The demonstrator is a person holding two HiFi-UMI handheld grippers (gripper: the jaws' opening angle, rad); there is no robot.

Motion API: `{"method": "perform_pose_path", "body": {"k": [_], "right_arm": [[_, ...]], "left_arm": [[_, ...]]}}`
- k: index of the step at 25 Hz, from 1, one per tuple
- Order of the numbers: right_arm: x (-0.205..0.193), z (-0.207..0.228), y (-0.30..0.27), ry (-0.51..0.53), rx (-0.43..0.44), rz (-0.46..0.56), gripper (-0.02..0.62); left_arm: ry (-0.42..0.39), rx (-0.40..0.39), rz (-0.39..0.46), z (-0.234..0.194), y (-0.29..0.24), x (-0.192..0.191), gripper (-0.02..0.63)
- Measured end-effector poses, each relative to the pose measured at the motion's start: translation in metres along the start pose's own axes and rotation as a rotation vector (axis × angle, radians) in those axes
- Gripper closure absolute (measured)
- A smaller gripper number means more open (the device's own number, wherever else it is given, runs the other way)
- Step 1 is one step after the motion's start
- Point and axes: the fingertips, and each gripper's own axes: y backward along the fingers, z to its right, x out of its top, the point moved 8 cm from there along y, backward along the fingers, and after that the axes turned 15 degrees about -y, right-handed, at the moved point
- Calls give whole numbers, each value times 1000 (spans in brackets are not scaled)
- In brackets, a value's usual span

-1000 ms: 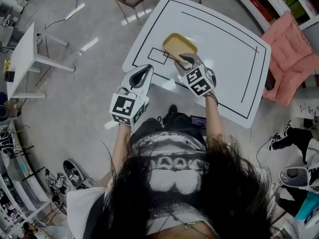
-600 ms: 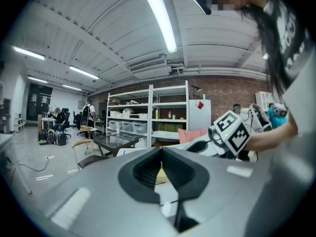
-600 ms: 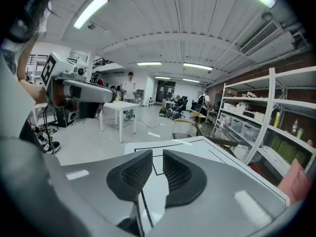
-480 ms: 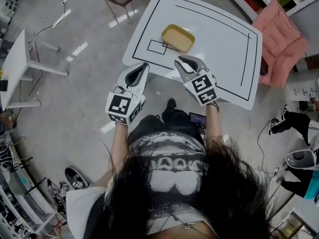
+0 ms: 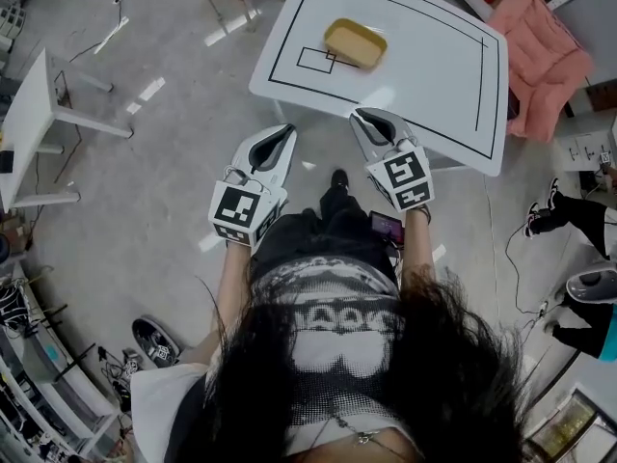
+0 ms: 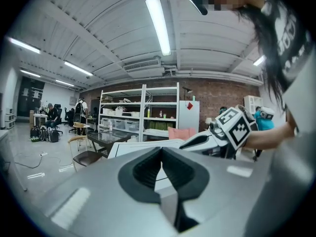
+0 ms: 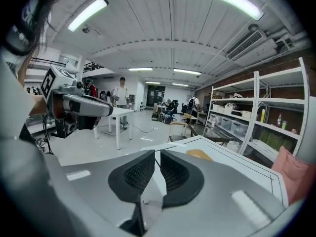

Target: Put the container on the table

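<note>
From my station I see a yellow container (image 5: 356, 42) and a white counter (image 5: 434, 75) marked with thin black rectangular outlines, one large frame and one small box. The left gripper (image 5: 282, 131) is pale grey with black fingers (image 6: 148, 169), and its marker cube (image 5: 241, 210) carries black-and-white square patterns. The cloth (image 5: 540, 56) is salmon pink and the floor (image 5: 145, 191) is glossy grey.

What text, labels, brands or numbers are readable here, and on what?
Shirt print: large white letters, upside down, hair-covered; not readable.
Cubes on the left gripper and right gripper (jaws closing, nothing between): square marker patterns, no words.
Red sign on the cabinet: too small to read.
</note>
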Motion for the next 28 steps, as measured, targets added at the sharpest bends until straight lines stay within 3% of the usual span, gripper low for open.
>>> {"method": "perform_pose_path", "body": {"k": [12,28], "right_arm": [[-18,-27,56,-31,-65,14,579],[-44,-8,153,-3,-66,32,592]], "left_arm": [[16,-58,11,33,26,-4,606],[11,-69,0,117,11,25,606]]}}
